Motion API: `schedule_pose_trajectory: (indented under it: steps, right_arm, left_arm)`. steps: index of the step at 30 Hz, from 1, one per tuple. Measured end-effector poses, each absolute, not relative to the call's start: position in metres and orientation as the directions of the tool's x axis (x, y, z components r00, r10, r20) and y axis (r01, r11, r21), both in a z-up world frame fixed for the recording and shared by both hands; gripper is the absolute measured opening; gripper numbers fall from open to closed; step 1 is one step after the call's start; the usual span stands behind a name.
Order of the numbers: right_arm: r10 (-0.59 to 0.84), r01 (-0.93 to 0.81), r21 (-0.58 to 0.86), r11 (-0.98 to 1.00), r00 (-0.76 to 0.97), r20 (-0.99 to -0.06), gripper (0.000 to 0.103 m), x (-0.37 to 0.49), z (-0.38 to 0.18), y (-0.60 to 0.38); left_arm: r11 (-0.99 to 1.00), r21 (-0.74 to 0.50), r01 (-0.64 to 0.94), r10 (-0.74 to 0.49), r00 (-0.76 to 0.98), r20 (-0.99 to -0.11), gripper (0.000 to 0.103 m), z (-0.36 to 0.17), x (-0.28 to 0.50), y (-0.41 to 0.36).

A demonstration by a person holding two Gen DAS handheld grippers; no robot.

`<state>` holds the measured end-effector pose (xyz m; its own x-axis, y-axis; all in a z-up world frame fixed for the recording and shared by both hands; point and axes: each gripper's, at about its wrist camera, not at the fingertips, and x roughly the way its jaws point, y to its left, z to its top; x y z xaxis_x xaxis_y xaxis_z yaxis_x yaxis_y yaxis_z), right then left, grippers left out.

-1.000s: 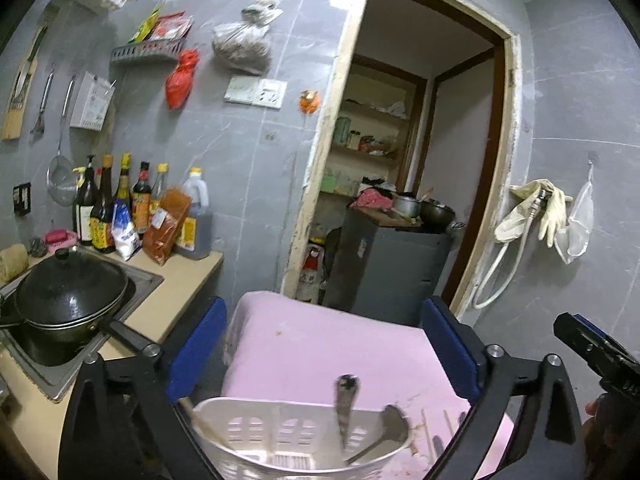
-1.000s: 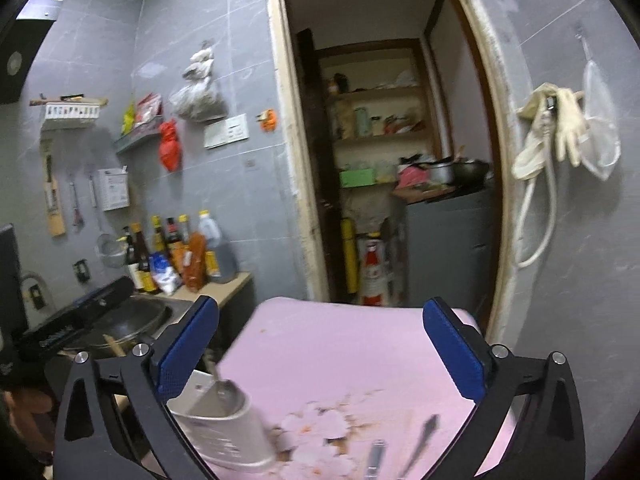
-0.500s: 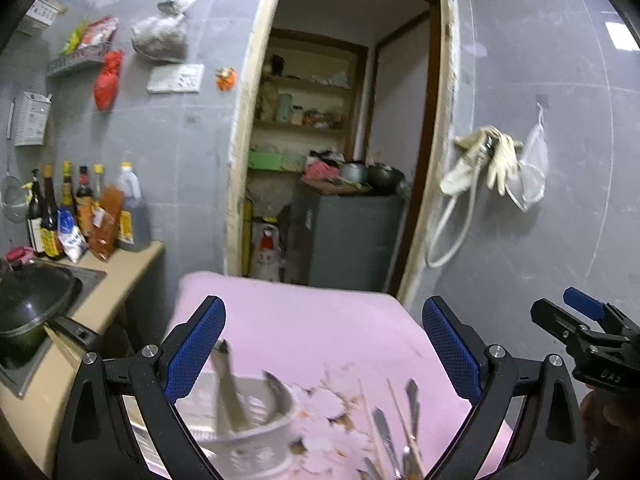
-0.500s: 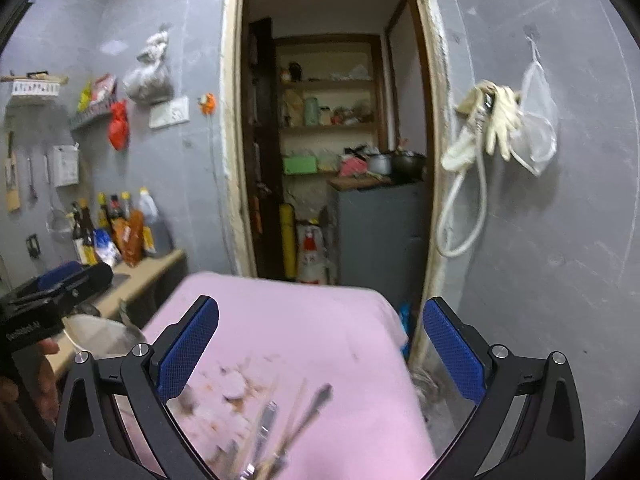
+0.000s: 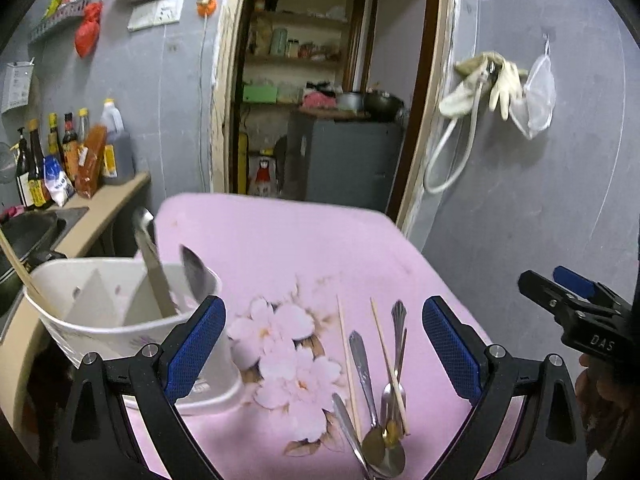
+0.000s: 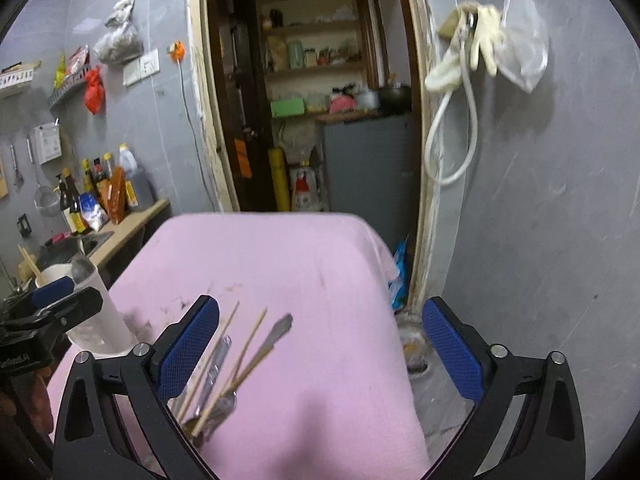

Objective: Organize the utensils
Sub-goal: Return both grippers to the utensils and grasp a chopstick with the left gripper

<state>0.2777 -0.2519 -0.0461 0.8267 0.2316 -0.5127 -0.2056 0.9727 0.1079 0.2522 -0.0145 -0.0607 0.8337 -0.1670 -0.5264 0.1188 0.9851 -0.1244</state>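
I find both tools empty with jaws spread wide: the left hand-held gripper (image 5: pixel 322 344) and the right hand-held gripper (image 6: pixel 320 348). The loose utensils (image 5: pixel 380 392), spoons and chopsticks, lie in a bundle on the pink tabletop (image 5: pixel 300 248) at the lower centre of the left view, between that gripper's fingers, long axes running roughly away from the camera. In the right view the bundle sits lower left, by the left finger, so I judge the left better aligned; the white holder (image 5: pixel 120 320) stands at left.
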Motion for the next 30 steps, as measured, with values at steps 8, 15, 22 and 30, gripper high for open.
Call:
schedule_pose_trajectory:
  steps: [8, 15, 22, 30]
  right_arm:
    - [0.297, -0.246, 0.170, 0.954, 0.730, -0.616, 0.074, 0.311, -0.083, -0.257]
    - [0.348, -0.276, 0.215, 0.937, 0.664, -0.662, 0.056, 0.330, -0.106, -0.253]
    - [0.387, -0.306, 0.246, 0.920, 0.599, -0.701, 0.035, 0.347, -0.123, -0.246]
    - [0.431, -0.346, 0.275, 0.897, 0.543, -0.720, 0.029, 0.365, -0.132, -0.230]
  left_arm:
    - [0.988, -0.103, 0.113, -0.153, 0.775, -0.613, 0.089, -0.093, 0.279, -0.036]
    - [0.988, -0.083, 0.130, -0.151, 0.693, -0.705, 0.055, -0.124, 0.312, -0.044]
    - [0.986, -0.111, 0.126, -0.165, 0.602, -0.781, 0.031, -0.152, 0.345, -0.040]
    - [0.977, -0.170, 0.130, -0.213, 0.503, -0.838, 0.022, -0.171, 0.376, -0.036]
